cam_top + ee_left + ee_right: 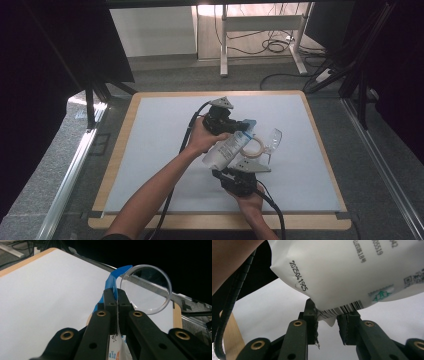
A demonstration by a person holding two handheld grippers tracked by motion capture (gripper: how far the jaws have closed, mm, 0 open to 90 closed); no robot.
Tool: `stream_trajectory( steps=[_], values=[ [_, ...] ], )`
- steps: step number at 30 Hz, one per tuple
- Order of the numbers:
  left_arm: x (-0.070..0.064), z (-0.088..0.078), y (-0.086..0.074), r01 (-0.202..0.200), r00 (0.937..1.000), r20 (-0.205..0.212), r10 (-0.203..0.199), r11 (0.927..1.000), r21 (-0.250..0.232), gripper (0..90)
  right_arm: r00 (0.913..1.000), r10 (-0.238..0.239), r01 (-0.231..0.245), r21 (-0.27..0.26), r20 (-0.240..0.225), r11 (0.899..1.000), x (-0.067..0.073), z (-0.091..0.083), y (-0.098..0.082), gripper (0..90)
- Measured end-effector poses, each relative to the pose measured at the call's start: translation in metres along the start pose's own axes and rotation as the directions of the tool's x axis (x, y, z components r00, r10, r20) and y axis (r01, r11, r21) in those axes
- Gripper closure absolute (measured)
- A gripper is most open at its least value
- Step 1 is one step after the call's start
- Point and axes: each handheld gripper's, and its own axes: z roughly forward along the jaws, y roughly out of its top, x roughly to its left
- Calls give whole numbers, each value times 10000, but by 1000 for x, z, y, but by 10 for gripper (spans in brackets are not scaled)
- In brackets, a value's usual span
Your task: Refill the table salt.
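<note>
A white pouch (227, 147) with a blue top hangs slanted above the middle of the white table (160, 150), stretched between both grippers. My left gripper (243, 126) is shut on the pouch's blue top strip (117, 277). In the left gripper view its jaws (116, 293) meet with the strip pinched between them. My right gripper (223, 167) holds the lower end from below. In the right gripper view the pouch (342, 270) has printed codes, and its barcoded bottom edge sits between the pads of my right gripper (328, 312).
A clear stemmed glass (274, 137) stands just right of the pouch, its round rim (146, 290) close behind the left jaws. A beige tape ring (255, 147) lies beside it. Wooden borders frame the table; black stands and cables are beyond it.
</note>
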Motion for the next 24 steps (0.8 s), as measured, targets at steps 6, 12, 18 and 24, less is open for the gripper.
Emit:
stream_trajectory(
  steps=[6,12,18,24],
  values=[
    [3,-1,0,-78,9999,84,77,9999,91,900,10000,-13,12,-42,-45,10000,1,-3,0,717],
    [2,0,2,-101,9999,123,99,9998,166,900,9999,87,-88,-96,-83,9999,2,-5,1,717],
    [1,3,4,-72,9998,159,68,9998,209,900,9997,240,-240,-185,-2,9995,4,-6,2,717],
    [3,5,3,5,9997,242,-10,9998,215,900,9995,314,-316,-275,-108,9991,7,-5,5,717]
  ],
)
